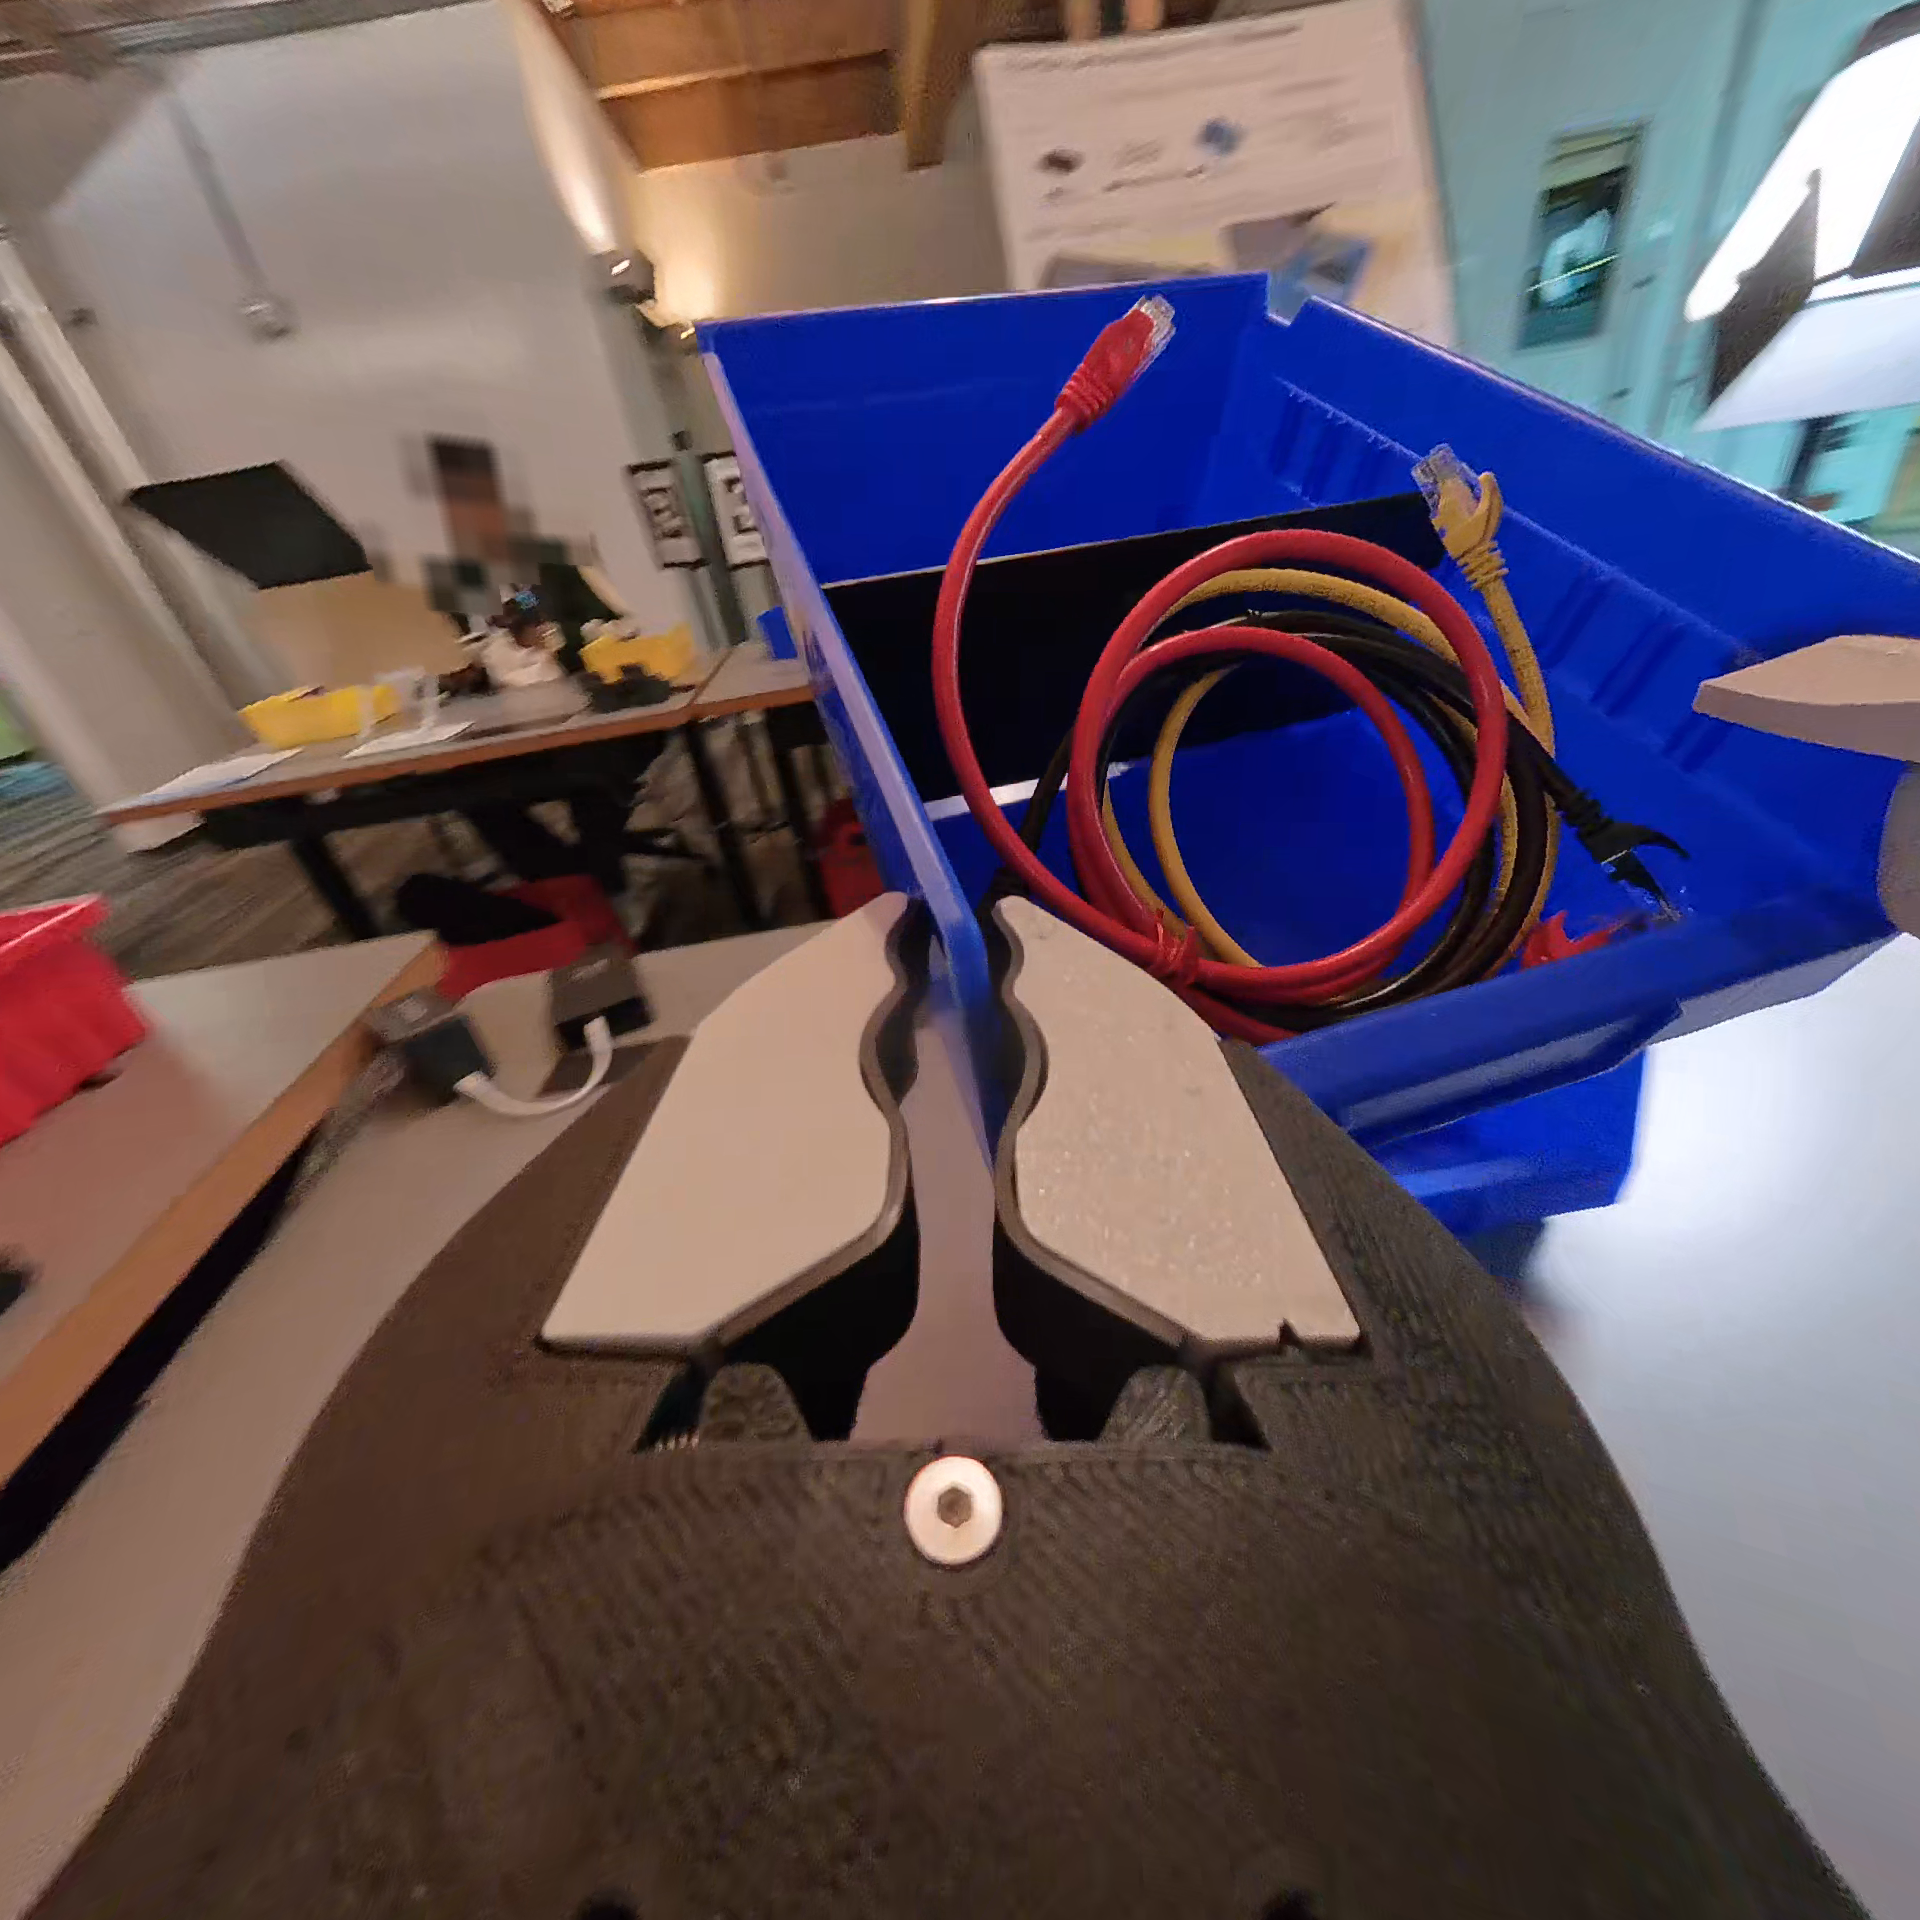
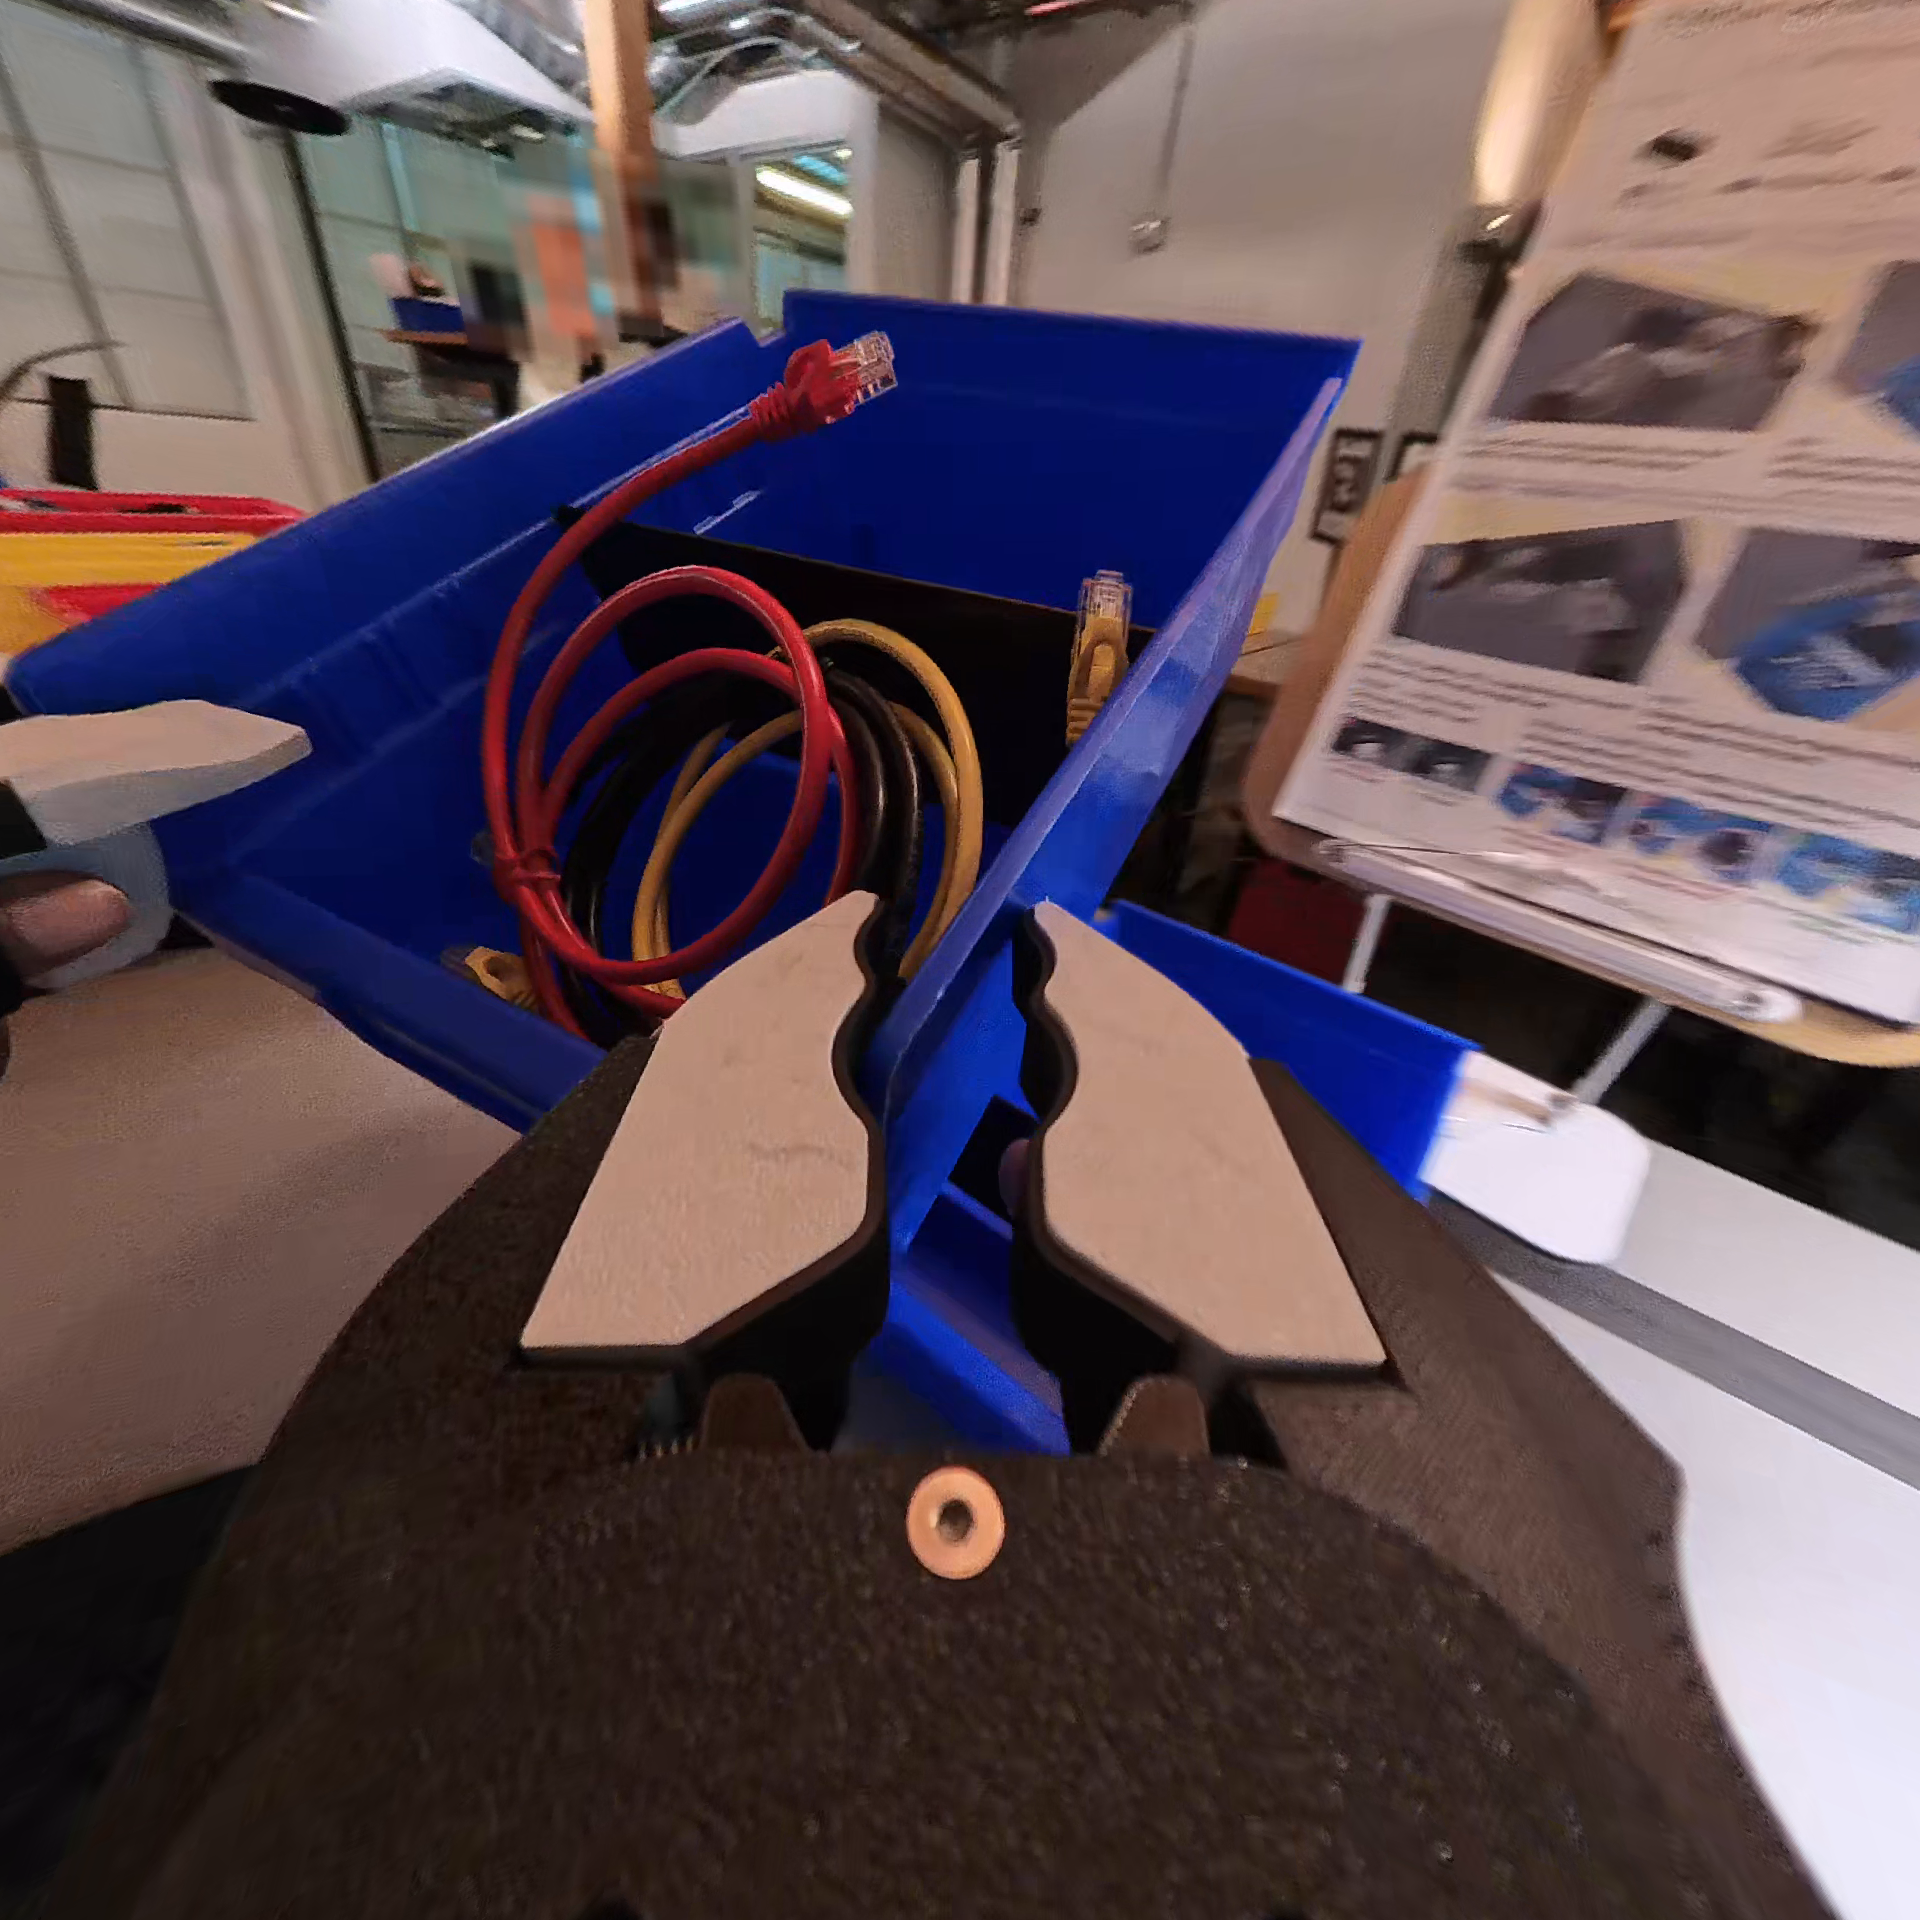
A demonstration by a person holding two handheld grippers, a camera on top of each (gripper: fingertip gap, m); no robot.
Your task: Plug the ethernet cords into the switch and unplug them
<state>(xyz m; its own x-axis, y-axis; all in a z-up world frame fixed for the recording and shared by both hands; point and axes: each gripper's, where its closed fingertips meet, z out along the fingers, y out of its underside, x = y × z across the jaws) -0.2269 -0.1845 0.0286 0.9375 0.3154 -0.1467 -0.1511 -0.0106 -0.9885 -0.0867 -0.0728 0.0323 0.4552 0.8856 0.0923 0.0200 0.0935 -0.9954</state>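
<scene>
While both of my grippers hold the blue bin [image 1: 1039,436] tipped up off the pale table [image 1: 1714,1351], the cords stay piled inside it. My left gripper [image 1: 951,925] has its two grey fingers [image 1: 769,1122] pressed onto one side wall of the bin, the thin blue edge running up between them. My right gripper [image 2: 951,920] pinches the opposite side wall the same way, one finger inside the bin and one outside. In the left wrist view the tip of the right gripper shows at the far right edge, and in the right wrist view the left one shows at the far left with part of a hand [image 2: 52,925] behind it.

Inside the bin, in front of a black divider [image 1: 1039,623], lie three coiled cords: a red cord [image 1: 1288,769], a yellow cord [image 1: 1174,790] and a black cord [image 1: 1496,727], looped through one another. The red cord's plug [image 1: 1122,353] stands up against the back wall, and the yellow cord's plug [image 1: 1455,499] leans on the side wall near the right gripper. I cannot see the switch in either view.

A poster board [image 2: 1662,520] stands just beyond the bin. Farther off are a table with yellow trays [image 1: 312,717] and a red bin [image 1: 52,997].
</scene>
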